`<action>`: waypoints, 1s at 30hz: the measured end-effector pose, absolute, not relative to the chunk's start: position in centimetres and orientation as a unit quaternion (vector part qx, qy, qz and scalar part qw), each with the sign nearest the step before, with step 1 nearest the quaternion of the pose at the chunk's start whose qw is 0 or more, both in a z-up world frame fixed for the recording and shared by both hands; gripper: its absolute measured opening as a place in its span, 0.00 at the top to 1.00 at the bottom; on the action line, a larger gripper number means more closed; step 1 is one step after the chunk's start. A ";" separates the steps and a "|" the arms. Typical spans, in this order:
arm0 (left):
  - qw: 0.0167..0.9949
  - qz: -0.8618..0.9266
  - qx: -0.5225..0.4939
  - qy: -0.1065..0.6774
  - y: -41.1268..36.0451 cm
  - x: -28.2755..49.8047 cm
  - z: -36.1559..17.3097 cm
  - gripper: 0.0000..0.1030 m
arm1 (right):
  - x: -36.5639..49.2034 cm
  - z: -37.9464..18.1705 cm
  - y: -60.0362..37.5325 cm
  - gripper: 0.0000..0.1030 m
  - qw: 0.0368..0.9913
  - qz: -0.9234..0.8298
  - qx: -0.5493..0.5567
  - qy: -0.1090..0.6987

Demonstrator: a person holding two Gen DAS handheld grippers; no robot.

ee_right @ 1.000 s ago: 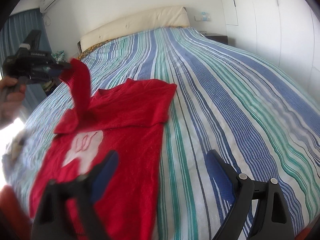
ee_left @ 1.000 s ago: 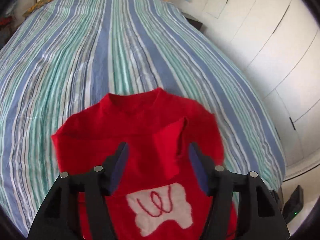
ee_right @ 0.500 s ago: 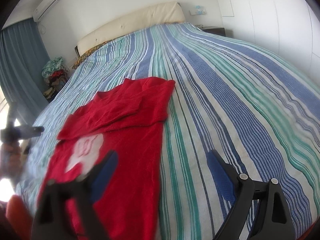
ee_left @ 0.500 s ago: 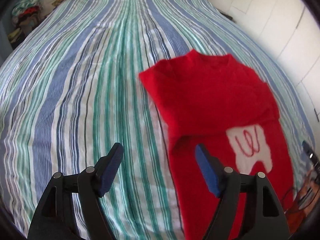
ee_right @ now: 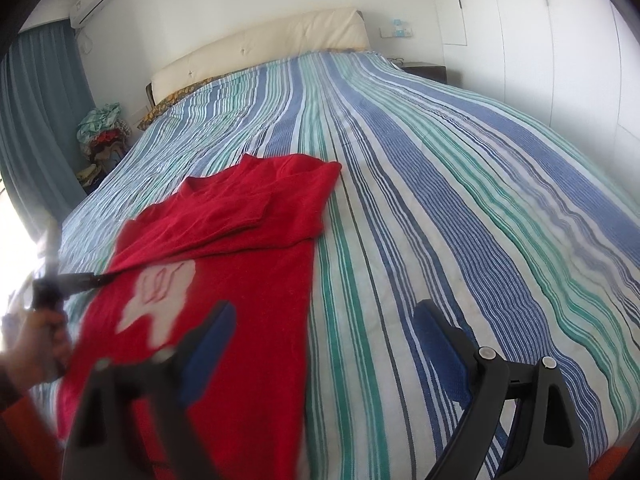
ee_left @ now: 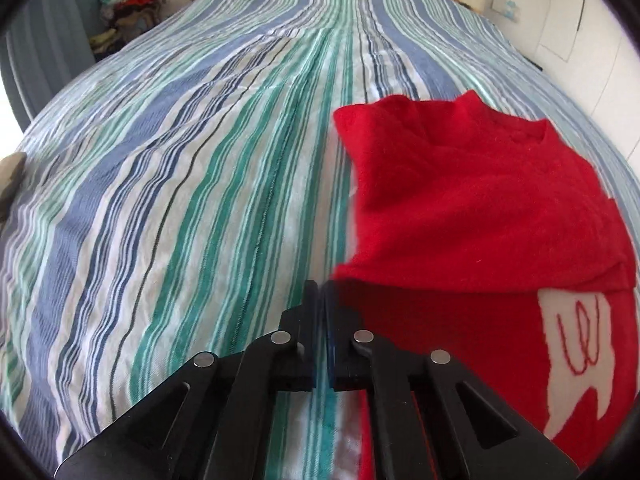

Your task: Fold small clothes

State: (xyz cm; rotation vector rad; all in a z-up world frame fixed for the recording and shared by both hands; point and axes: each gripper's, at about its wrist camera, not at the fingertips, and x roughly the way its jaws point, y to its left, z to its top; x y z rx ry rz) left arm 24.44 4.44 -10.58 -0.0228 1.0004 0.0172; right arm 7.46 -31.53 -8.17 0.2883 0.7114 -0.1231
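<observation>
**Left gripper shut at the sweater's edge**

The red sweater [ee_right: 224,264] lay flat on the striped bedspread [ee_right: 440,200], both sleeves folded across the chest, its long axis running from the hem near the person toward the headboard. The left gripper [ee_left: 321,292] had just snapped closed at the sweater's left edge (whether cloth was pinched, I could not tell). The right gripper [ee_right: 324,344] hung open over the sweater's right edge, so the left looked nearer a hold.
</observation>
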 end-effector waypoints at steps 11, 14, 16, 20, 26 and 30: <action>0.892 -0.001 -0.008 0.451 8.6 19.4 -7.5 0.08 | 7.5 -7.8 -31.5 0.13 0.928 -0.052 0.141 0.341; 0.890 0.028 0.000 0.456 11.3 19.0 -7.8 0.08 | 7.2 -7.5 -32.2 0.13 0.929 -0.068 0.146 0.333; 0.884 0.060 0.000 0.464 13.5 19.7 -8.6 0.06 | 6.9 -7.2 -32.8 0.13 0.930 -0.087 0.147 0.326; 0.860 0.084 -0.044 0.501 17.5 21.3 -12.3 0.00 | 6.5 -6.9 -33.2 0.13 0.929 -0.112 0.144 0.321; 0.878 0.089 -0.035 0.469 17.0 20.3 -12.6 0.00 | 6.1 -6.6 -32.1 0.13 0.932 -0.116 0.113 0.323; 0.880 0.077 -0.061 0.465 17.7 20.0 -12.8 0.00 | 6.2 -6.8 -31.5 0.13 0.933 -0.112 0.100 0.327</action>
